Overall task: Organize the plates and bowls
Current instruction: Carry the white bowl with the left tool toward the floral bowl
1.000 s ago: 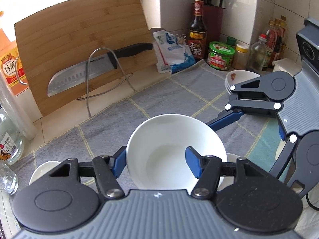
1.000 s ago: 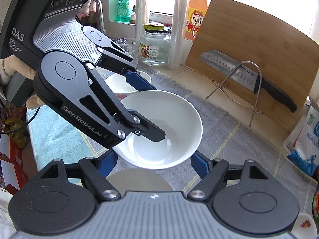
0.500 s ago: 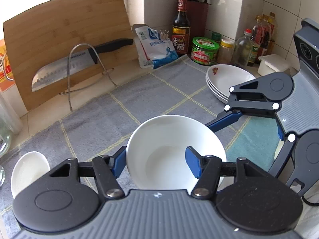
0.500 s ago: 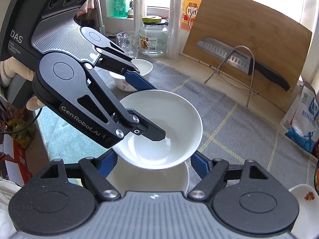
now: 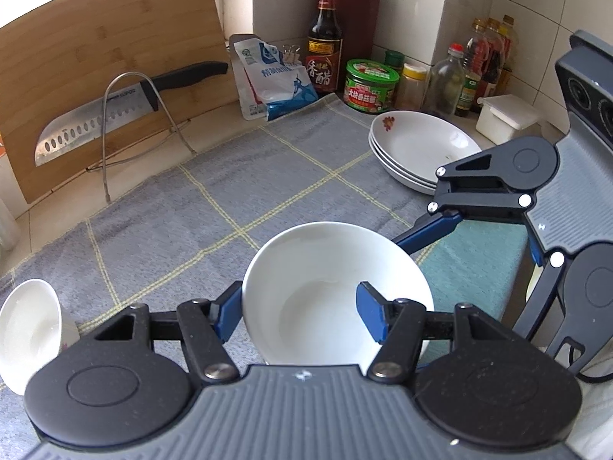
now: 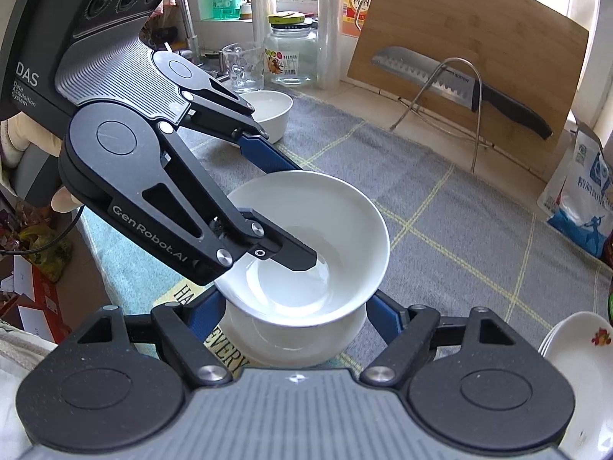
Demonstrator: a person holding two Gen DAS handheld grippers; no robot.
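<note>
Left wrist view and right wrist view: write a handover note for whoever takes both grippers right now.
Left gripper: clamped on the rim of the white bowl, holding it over a second bowl.
Right gripper: open, fingers flanking that lower bowl.
Done: flowered plates stacked.
Left: probably nest the held bowl, then fetch the small bowl by the glass jar.

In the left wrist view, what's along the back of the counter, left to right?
Cutting board with knife → blue-and-white bag → dark vinegar bottle → green-lidded tin → clear bottle → white lidded box.
</note>
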